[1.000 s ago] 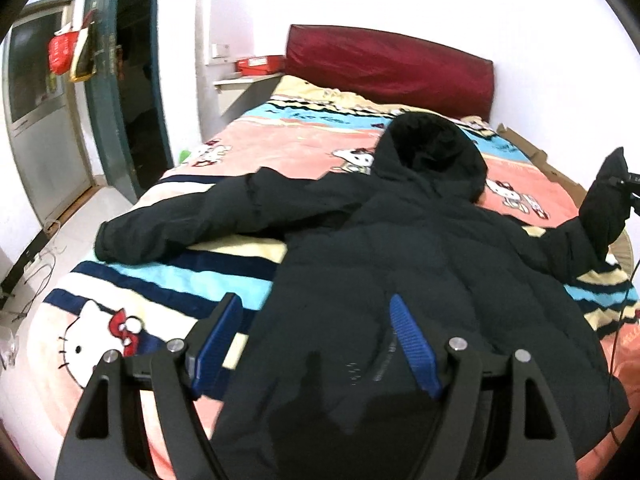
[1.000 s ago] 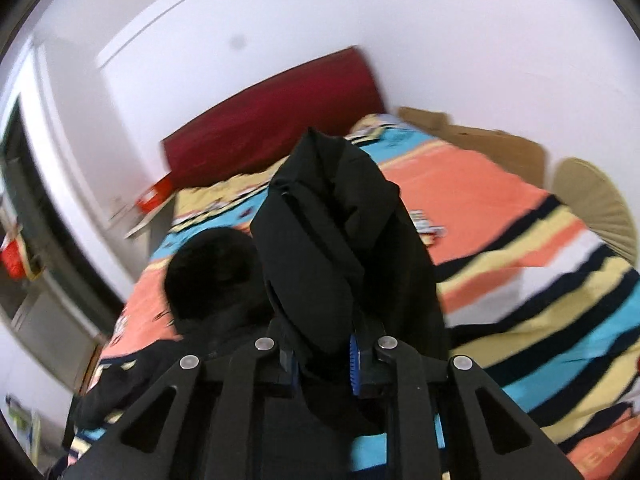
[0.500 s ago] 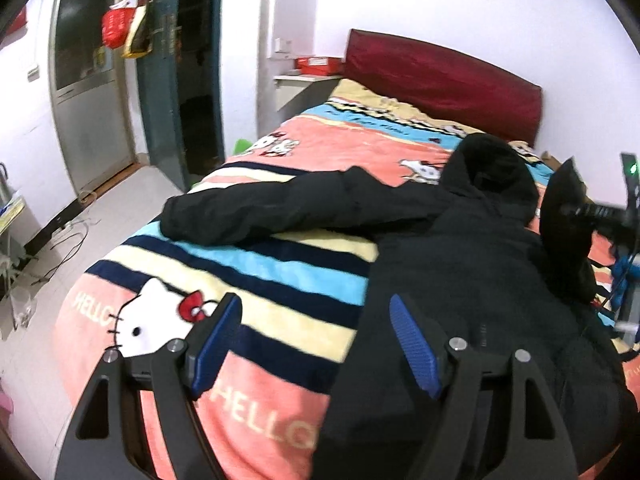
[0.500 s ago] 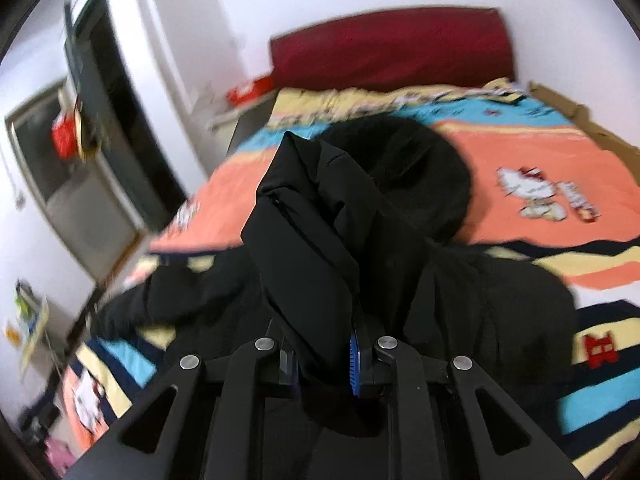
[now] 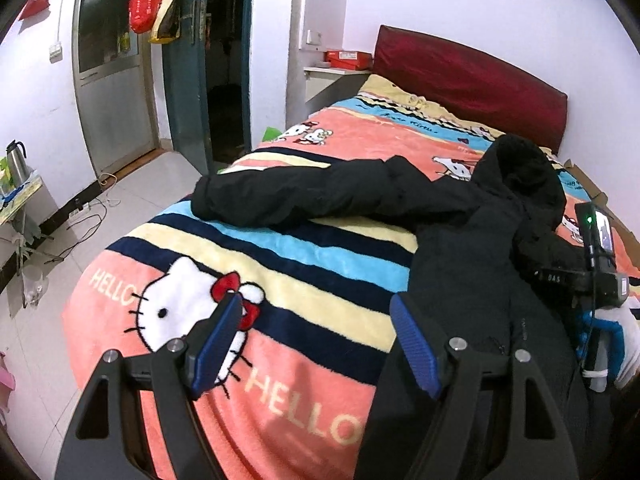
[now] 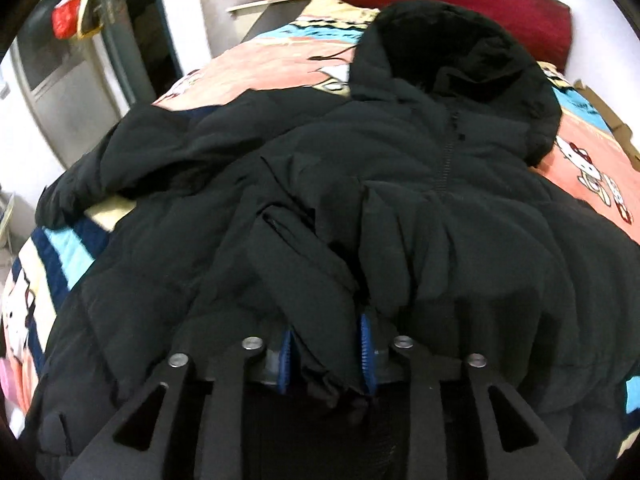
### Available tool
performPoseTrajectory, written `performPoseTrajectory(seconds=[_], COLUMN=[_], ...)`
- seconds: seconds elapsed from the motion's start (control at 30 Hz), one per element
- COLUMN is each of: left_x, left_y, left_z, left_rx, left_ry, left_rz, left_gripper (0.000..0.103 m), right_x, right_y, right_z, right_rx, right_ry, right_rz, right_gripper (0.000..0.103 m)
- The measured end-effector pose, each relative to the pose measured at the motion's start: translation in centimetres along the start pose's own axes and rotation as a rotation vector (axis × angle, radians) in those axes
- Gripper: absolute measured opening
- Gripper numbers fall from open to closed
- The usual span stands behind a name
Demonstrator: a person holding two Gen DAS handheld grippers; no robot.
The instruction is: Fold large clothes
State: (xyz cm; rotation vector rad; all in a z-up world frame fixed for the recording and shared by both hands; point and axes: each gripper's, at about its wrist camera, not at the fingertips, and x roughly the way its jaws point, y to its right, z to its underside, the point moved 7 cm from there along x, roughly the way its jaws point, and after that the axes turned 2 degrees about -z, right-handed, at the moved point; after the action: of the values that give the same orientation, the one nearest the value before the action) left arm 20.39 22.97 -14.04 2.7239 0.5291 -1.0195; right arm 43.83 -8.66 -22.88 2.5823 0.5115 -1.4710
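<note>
One sleeve cuff lay between the right gripper's just-opening jaws, released over the black hooded puffer jacket on the striped bed; farther left, the open, empty left gripper should take the outstretched sleeve.

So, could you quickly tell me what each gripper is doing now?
Left gripper: open, empty.
Right gripper: jaws just opening, sleeve cuff between them.
</note>
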Motion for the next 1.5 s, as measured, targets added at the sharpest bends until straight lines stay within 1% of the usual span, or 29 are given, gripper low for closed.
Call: performPoseTrajectory(seconds=[0.07,0.1,0.17,0.23,0.3,0.47,0.53,0.6,0.67,0.73,0.87,0.9,1.0,1.1,1.23,1.3,1.33,1.4,1.47,1.5], left_x=[-0.5,-0.8,-1.1,-1.2,-0.8,1.3,2.6,4.2,6.6,9.0,14.6,16.7,20.8,23.8,26.6,27.1,27.4,27.7,27.6,27.4], left_y=[-0.3,-0.5,-1.2,-2.0,-2.9,-5.2,-5.8,-6.1,-6.3,-6.7,-8.3,-8.9,-10.7,-12.2,-13.3,-13.6,-13.8,-13.8,-13.6,-13.6], left_z=[-0.1,-0.2,-0.3,-0.3,-0.2,0.4,0.6,0.3,-1.0,-2.5,-4.7,-4.9,-5.3,-5.8,-5.8,-6.0,-6.2,-6.4,-6.6,-6.9], left_rx=[-0.008,-0.011,-0.021,-0.036,-0.057,-0.164,-0.216,-0.267,-0.332,-0.384,-0.473,-0.514,-0.625,-0.732,-0.834,-0.868,-0.887,-0.896,-0.893,-0.885], left_ry=[0.006,0.010,0.015,-0.002,-0.036,-0.102,-0.125,-0.152,-0.166,-0.166,-0.188,-0.207,-0.234,-0.244,-0.265,-0.257,-0.249,-0.255,-0.253,-0.244], left_rz=[-0.003,-0.006,-0.017,-0.015,0.002,0.037,0.075,0.123,0.189,0.210,0.198,0.195,0.184,0.195,0.207,0.212,0.215,0.219,0.238,0.241], left_gripper=[0.075,0.075,0.075,0.075,0.075,0.075,0.075,0.075,0.075,0.075,0.075,0.075,0.075,0.075,0.075,0.072,0.067,0.034,0.016,0.011], right_x=[-0.4,-0.7,-1.5,-3.0,-4.4,-7.5,-8.3,-8.6,-8.5,-8.4,-8.6,-8.7,-9.1,-9.5,-10.2,-10.5,-10.7,-11.2,-11.7,-12.0], right_y=[-0.8,-1.2,-1.4,-2.0,-2.8,-3.7,-3.7,-3.4,-2.8,-2.1,-0.8,-0.4,0.7,2.1,3.9,4.6,5.0,5.7,6.2,6.5], right_z=[0.1,0.1,-0.2,-0.6,-1.1,-1.5,-1.0,-0.4,0.0,0.5,1.2,1.5,2.0,2.6,3.4,3.9,4.1,4.7,5.1,5.3], right_rx=[-0.016,-0.018,-0.011,-0.014,-0.025,-0.039,-0.045,-0.042,-0.035,-0.023,0.000,0.010,0.040,0.068,0.098,0.113,0.120,0.130,0.137,0.139], right_ry=[-0.001,0.003,0.018,0.046,0.074,0.135,0.149,0.149,0.145,0.141,0.142,0.143,0.146,0.151,0.159,0.162,0.164,0.169,0.174,0.179], right_rz=[-0.013,-0.014,-0.031,-0.039,-0.048,-0.061,-0.067,-0.064,-0.053,-0.046,-0.047,-0.048,-0.052,-0.049,-0.030,-0.023,-0.017,-0.008,-0.003,0.003], right_gripper=[0.046,0.047,0.054,0.055,0.056,0.058,0.058,0.058,0.058,0.058,0.058,0.058,0.058,0.058,0.058,0.058,0.058,0.058,0.058,0.058])
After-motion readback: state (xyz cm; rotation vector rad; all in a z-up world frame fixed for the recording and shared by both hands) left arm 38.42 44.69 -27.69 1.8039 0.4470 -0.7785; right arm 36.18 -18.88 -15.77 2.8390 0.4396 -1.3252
